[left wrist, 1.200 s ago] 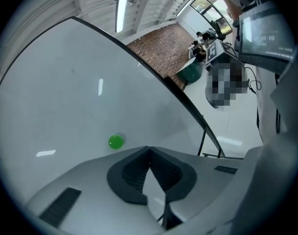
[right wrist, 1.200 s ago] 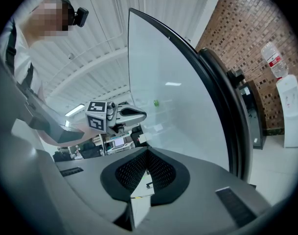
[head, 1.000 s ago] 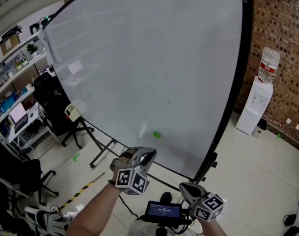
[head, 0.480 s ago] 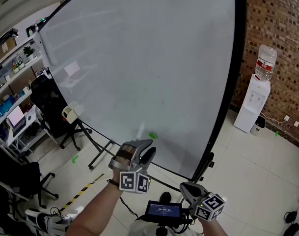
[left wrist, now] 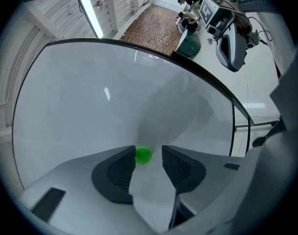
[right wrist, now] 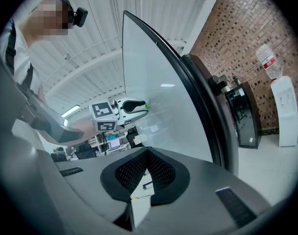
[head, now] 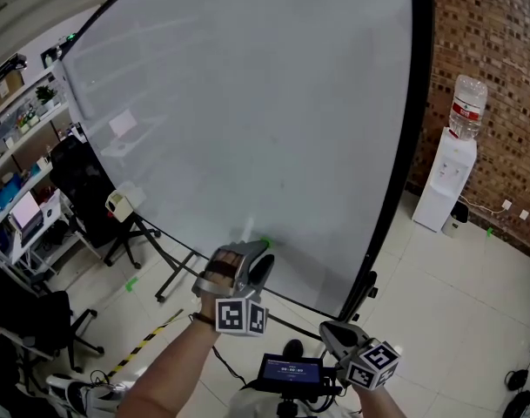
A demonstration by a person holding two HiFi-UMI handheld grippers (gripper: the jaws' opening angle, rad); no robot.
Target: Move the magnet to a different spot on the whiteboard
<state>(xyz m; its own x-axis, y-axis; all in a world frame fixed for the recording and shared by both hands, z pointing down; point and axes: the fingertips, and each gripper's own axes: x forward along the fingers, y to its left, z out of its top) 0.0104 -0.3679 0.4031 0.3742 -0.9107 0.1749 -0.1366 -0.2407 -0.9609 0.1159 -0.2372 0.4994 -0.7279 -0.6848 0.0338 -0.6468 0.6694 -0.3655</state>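
The green magnet [left wrist: 143, 154] sits on the low part of the whiteboard [head: 247, 103], near its bottom edge. It lies between the tips of the left tongs [left wrist: 149, 152]. These jaws have just been opening and now stand apart. The magnet is close to one pad, with a clear gap to the other, so nothing presses on it. The left tongs point at the board, slightly downward.

The right tongs [right wrist: 148, 155] are held low and near, well apart from the board. Their jaws are together and I see nothing between them. Just left of them is a small dark screen [head: 289, 373].

To the right of the board there is a brick wall [head: 499, 42]. Against it stands a white water dispenser [head: 443, 181] with a clear bottle [head: 465, 107] upside down on top. I cannot tell how much water is in it.

At the far left are shelves [head: 21, 138] with small things on them, too small to name. A cardboard box [head: 5, 81] stands on the top shelf, and what is in it is hidden.
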